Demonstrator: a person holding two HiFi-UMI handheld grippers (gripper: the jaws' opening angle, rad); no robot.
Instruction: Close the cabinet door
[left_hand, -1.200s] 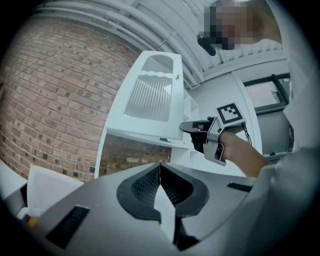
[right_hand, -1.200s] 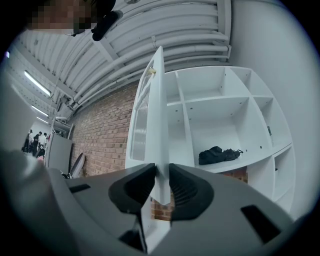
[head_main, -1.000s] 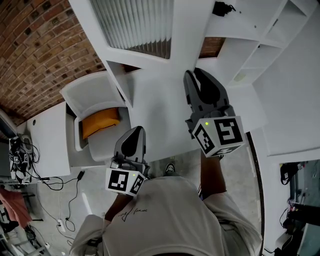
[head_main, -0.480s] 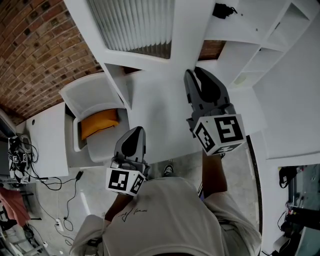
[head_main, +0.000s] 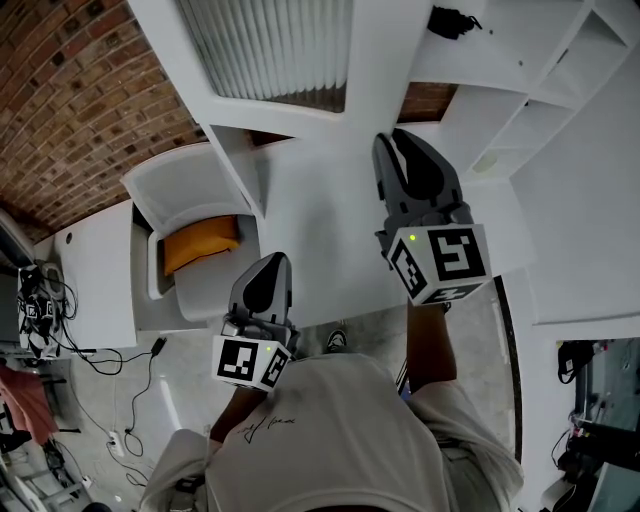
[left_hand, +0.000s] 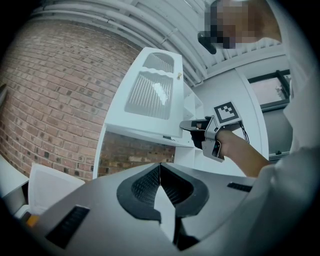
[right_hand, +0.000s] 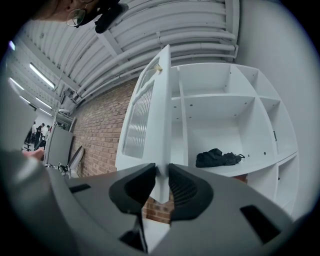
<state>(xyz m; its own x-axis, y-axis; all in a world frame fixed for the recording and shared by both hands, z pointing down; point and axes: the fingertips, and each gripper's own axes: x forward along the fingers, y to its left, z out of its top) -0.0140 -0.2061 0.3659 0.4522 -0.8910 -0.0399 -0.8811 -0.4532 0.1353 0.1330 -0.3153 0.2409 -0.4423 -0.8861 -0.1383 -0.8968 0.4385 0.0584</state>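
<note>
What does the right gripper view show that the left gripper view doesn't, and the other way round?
Only the right gripper view: a black bundle lying on a cabinet shelf, and the right gripper pinching the edge of the cabinet door, its jaws having just been closing. Only the left gripper view: the left gripper, jaws together and empty, and the person's arm behind the right gripper. Both: the ribbed-panel door and the brick wall.

Head view steeply down, both tool views level, close, sharing the cabinet door (head_main: 270, 45) (left_hand: 150, 95) (right_hand: 162, 125)
</note>
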